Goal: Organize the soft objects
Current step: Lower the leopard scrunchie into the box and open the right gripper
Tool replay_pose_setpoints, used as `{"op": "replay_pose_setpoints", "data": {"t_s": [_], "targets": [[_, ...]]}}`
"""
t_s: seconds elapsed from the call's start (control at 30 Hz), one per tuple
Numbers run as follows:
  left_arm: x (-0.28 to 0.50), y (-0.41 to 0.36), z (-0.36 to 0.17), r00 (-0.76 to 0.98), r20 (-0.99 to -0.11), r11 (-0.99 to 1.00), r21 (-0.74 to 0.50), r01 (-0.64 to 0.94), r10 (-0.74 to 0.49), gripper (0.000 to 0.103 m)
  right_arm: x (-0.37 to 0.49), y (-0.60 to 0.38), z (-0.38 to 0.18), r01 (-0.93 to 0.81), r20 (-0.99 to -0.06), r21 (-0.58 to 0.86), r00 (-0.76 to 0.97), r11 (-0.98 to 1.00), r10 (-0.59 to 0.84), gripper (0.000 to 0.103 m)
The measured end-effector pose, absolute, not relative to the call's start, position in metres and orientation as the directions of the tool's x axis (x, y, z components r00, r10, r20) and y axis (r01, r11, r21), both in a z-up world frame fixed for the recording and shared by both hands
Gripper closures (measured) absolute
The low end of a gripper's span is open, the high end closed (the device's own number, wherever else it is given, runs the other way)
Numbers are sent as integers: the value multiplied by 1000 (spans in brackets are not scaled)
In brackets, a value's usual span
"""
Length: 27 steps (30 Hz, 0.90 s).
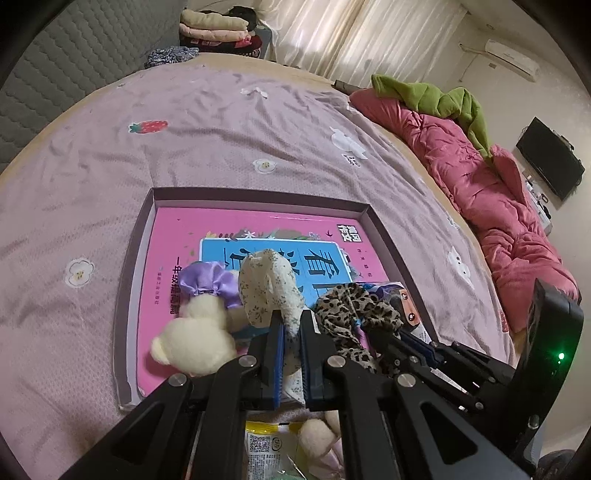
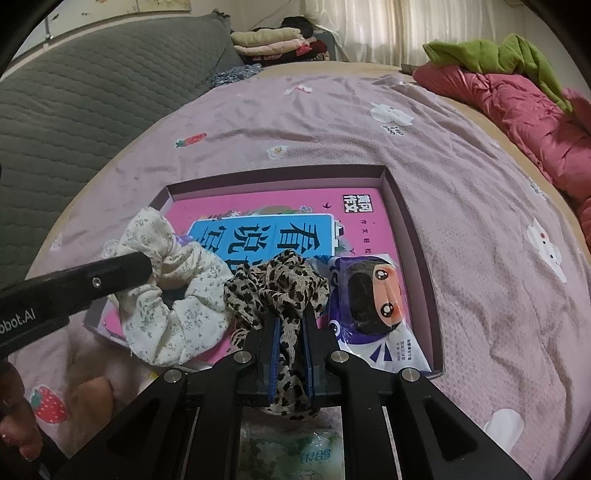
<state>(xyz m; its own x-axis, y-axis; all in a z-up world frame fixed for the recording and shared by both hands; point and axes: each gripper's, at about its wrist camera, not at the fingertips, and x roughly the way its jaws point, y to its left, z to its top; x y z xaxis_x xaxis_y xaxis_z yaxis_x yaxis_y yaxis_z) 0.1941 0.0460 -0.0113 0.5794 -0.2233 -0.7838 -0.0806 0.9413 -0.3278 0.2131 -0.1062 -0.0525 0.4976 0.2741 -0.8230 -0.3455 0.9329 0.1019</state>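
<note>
My left gripper (image 1: 291, 321) is shut on a cream floral scrunchie (image 1: 269, 288) and holds it over the near part of a shallow purple box (image 1: 258, 195). My right gripper (image 2: 290, 317) is shut on a leopard-print scrunchie (image 2: 280, 284), also over the box (image 2: 402, 218). The floral scrunchie (image 2: 177, 295) shows left of it in the right wrist view, with the left gripper's arm (image 2: 74, 288) across it. The leopard scrunchie (image 1: 351, 306) and the right gripper (image 1: 417, 343) show at right in the left wrist view. A cream plush bear with a purple ruffle (image 1: 199, 325) lies in the box.
A pink book (image 1: 258, 236) covers the box floor, with a purple cartoon packet (image 2: 373, 306) on its right. A snack packet (image 1: 266, 450) and a second small plush (image 1: 317, 435) lie below my left gripper. A red quilt (image 1: 480, 192) lies along the bed's right edge; folded clothes (image 1: 218, 29) are piled at the far end.
</note>
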Motion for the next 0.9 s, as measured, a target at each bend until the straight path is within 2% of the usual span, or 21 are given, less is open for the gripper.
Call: {"op": "replay_pose_setpoints", "data": {"t_s": [0.3, 0.67, 0.9], "targets": [[195, 45, -16, 560, -799, 946, -315, -77, -221, 95, 211, -116, -49, -322, -819, 84, 516, 943, 249, 83], [195, 42, -24, 542, -812, 950, -304, -75, -217, 95, 210, -129, -48, -300, -822, 67, 524, 951, 223, 79], [193, 48, -28, 538, -815, 947, -310, -88, -217, 95, 207, -134, -42, -294, -810, 91, 534, 951, 242, 65]]}}
